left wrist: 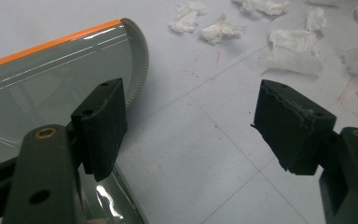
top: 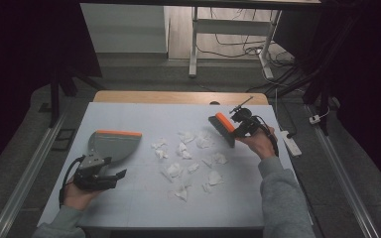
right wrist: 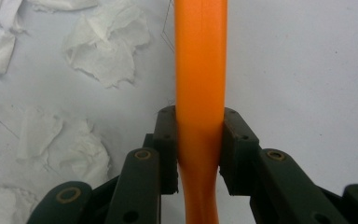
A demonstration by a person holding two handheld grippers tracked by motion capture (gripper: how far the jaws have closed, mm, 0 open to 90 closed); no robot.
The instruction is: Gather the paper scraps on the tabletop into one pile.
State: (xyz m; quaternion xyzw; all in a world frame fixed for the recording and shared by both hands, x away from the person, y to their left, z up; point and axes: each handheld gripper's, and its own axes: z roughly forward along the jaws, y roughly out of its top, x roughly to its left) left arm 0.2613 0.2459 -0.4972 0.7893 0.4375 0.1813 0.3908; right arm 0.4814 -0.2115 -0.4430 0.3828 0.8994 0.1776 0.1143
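Paper scraps (top: pixel 184 161) are lying crumpled and torn across the middle of the pale table (top: pixel 129 198) — white, soft-edged tissue in a loose scatter between the two hands. The right gripper (top: pixel 234 130) is clamping an orange-backed brush (top: pixel 222 128), holding it at the right edge of the scatter; in the high view the dark bristles are pointing down and to the left, near the closest scraps. The right gripper view is giving what the high one cannot: the smooth, glossy orange handle (right wrist: pixel 200 93) is running straight up between two black pads, squeezed tight on both sides, with wrinkled tissue (right wrist: pixel 105 44) lying to its left. The bristles themselves are out of that frame.

Over on the left, the left gripper (top: pixel 110 176) is sitting with its jaws wide apart, nothing between them but bare table. The dustpan (top: pixel 111 144) is resting flat just ahead of it — grey plastic, rounded back, an orange strip along its straight lip. The left gripper view is showing the pan's (left wrist: pixel 51 88) translucent, shiny surface and a ribbed curved rim, with one pad (left wrist: pixel 100 126) hanging over it; whether it is touching the pan is hard to tell. The pan's handle is cut off at the frame's bottom edge.
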